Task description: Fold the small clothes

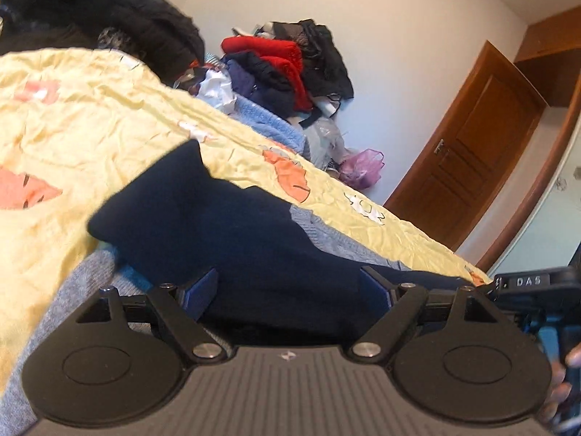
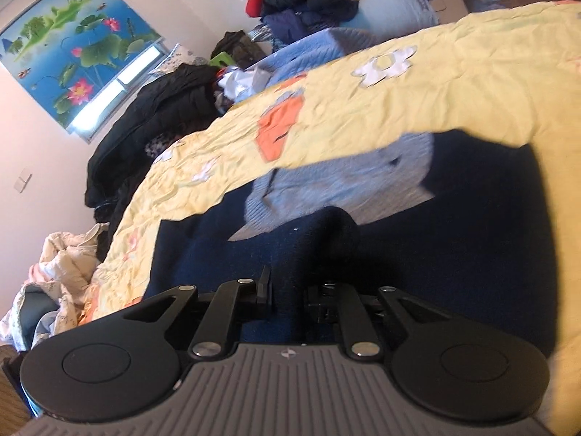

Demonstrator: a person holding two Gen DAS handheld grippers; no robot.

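Note:
A small garment of navy blue cloth (image 1: 225,225) with grey-blue knit parts (image 1: 326,232) lies on a yellow bedspread (image 1: 90,116). My left gripper (image 1: 290,290) is open, its blue-padded fingers (image 1: 201,290) wide apart, with navy cloth lying between them. In the right wrist view the same navy garment (image 2: 454,236) and its grey-blue knit part (image 2: 345,189) spread over the bedspread (image 2: 435,83). My right gripper (image 2: 288,290) is shut on a raised fold of the navy cloth (image 2: 326,232).
A heap of clothes (image 1: 290,65) is piled against the far wall, with a black coat (image 1: 101,18) on the bed's far side. A wooden door (image 1: 468,160) stands to the right. My right gripper's body (image 1: 533,283) shows at the left view's right edge.

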